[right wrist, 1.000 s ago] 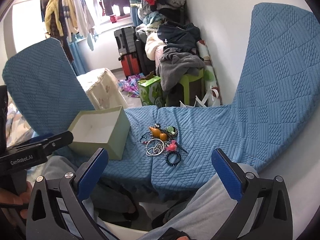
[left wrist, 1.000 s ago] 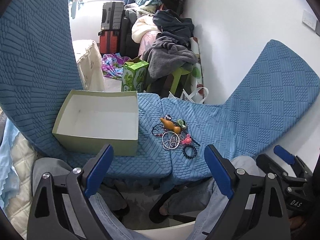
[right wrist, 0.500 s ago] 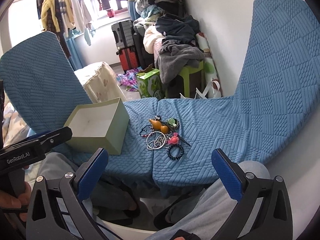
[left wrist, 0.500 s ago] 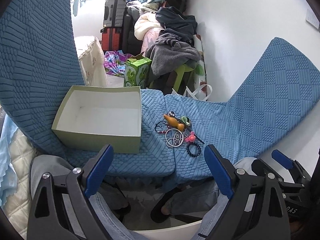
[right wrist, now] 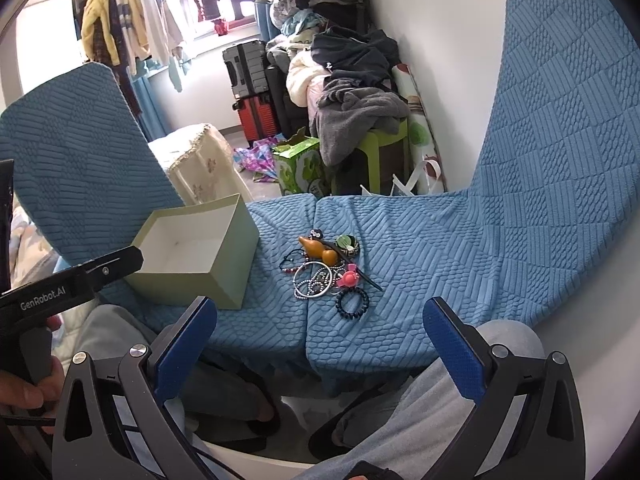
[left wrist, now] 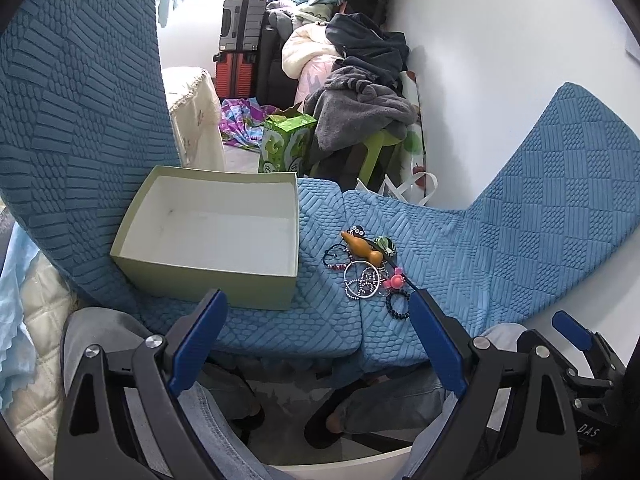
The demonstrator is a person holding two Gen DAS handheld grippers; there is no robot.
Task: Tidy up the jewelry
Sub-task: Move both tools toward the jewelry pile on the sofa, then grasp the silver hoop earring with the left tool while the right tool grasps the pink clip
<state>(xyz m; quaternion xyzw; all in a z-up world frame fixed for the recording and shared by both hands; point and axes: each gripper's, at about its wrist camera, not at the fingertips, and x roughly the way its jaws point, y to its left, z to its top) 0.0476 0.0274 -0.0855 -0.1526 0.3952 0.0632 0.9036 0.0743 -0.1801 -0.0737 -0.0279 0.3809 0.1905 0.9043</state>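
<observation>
Right wrist view shows the right gripper [right wrist: 320, 344] and left gripper [left wrist: 318, 332] both spread wide and empty, short of the jewelry pile [right wrist: 326, 270] just beside the empty green box [right wrist: 224, 280]. Nothing is sorted yet, I judge; next comes reaching in and pinching one piece cleanly.
</observation>
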